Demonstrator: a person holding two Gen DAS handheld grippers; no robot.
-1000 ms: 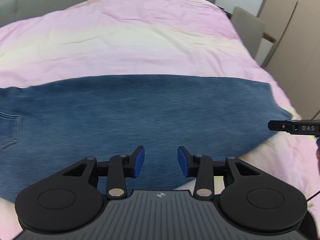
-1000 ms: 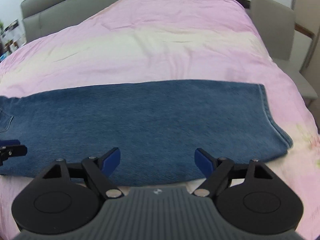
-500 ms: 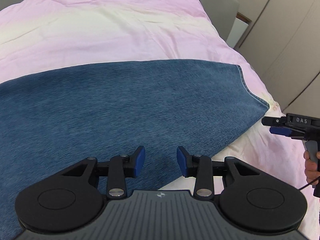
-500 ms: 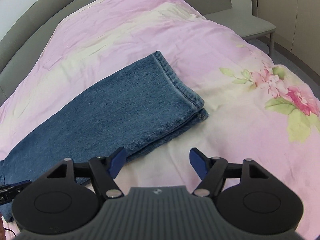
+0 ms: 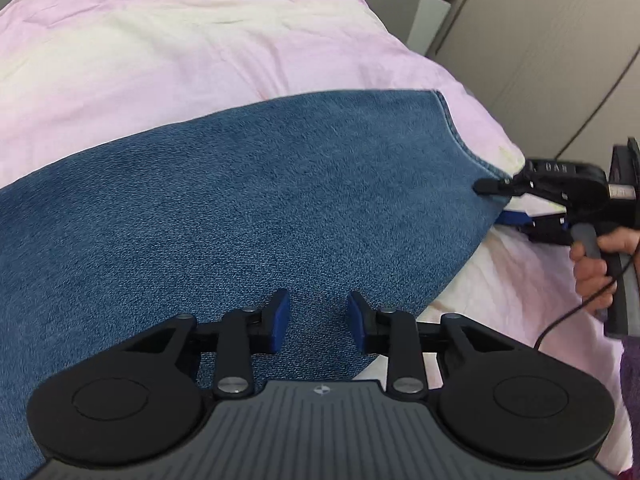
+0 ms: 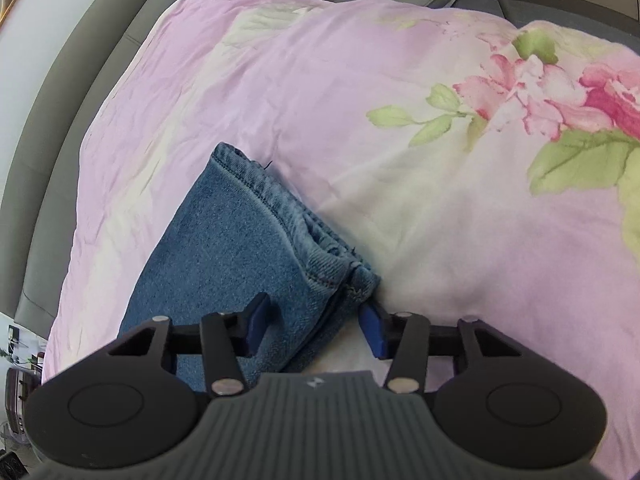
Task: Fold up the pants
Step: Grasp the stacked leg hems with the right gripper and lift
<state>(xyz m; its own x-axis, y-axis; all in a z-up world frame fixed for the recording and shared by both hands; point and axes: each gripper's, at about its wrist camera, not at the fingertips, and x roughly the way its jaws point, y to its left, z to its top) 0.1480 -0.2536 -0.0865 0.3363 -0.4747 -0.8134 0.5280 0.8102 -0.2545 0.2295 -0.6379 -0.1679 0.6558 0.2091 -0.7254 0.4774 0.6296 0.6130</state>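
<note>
Pants (image 5: 248, 216) lie flat on the bed (image 5: 192, 40), legs stacked one on the other, so the lengthwise fold looks done. Crosswise folds still to go, judging by the long strip of denim running off frame left.

Left claw (image 5: 315, 322): jaws closing, pads not yet on cloth, hovering over the near edge of the leg some way up from the hem. Nothing pinched.

Right claw (image 6: 318, 328): jaws closing around the near hem corner (image 6: 356, 280). Denim sits between the pads, but a gap shows on both sides, so no grip yet. Reads as the start of a hem pickup to carry the leg ends toward the waist.

View differences, near to far:
- Left wrist view shows the right claw from the side at the hem, one finger over the cloth and one under, plus the person's hand (image 5: 600, 256) on its handle and the cable. Right wrist view can't show that.
- Right wrist view shows the doubled hem edges up close and confirms two layers. In the left view the hem is just a thin line.
- Left view shows the long flat run of the leg; right view shows only the end.
- Right view shows the floral print (image 6: 560, 92) on the bedding and the headboard (image 6: 80, 92) beyond. Left view shows cupboard doors (image 5: 540, 60) past the bed.
- Waistband is in neither view.
</note>
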